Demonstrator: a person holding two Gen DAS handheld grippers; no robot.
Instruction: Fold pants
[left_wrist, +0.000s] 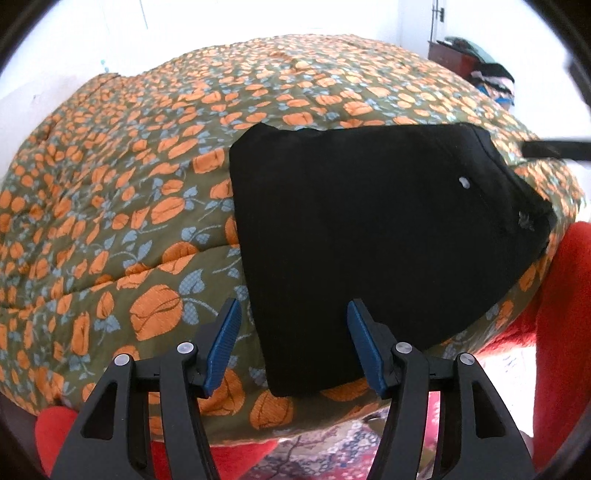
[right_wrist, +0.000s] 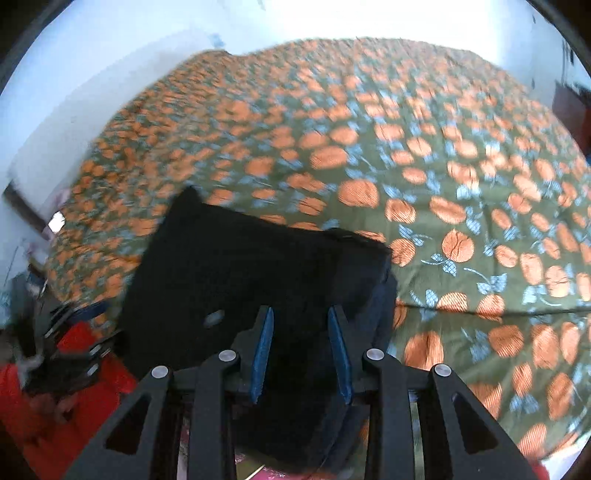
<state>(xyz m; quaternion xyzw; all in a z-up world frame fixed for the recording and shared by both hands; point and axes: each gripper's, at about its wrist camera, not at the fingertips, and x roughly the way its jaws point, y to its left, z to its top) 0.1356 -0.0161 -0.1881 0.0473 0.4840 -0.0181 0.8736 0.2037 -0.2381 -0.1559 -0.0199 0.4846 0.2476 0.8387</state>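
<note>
Pants (left_wrist: 369, 236) lie on the bed (left_wrist: 110, 206) as a compact black stack, already folded down to a rough rectangle w/ one slanted side, near the bed's front edge. A small pale button or rivet shows on the top layer.

Left gripper (left_wrist: 291, 347) hovers just above the near-left corner of the stack, jaws wide apart, holding nothing. Right gripper (right_wrist: 301, 354) is over the other end; jaws part-open w/ black cloth between and under them, no clear clamp. Right view is motion-blurred, so contact there is hard to call.

Judgement: task is at or near its last fold, or final tidy-up. To do it well:
- take all layers at an edge, not just the top one
- both grippers pinch at matching corners so the fold line stays straight
- lift low, carry over, lay edge on edge
- release only once cloth rests flat; quilt is soft and puffy, so the stack may slide or sag toward the bed edge.
</note>
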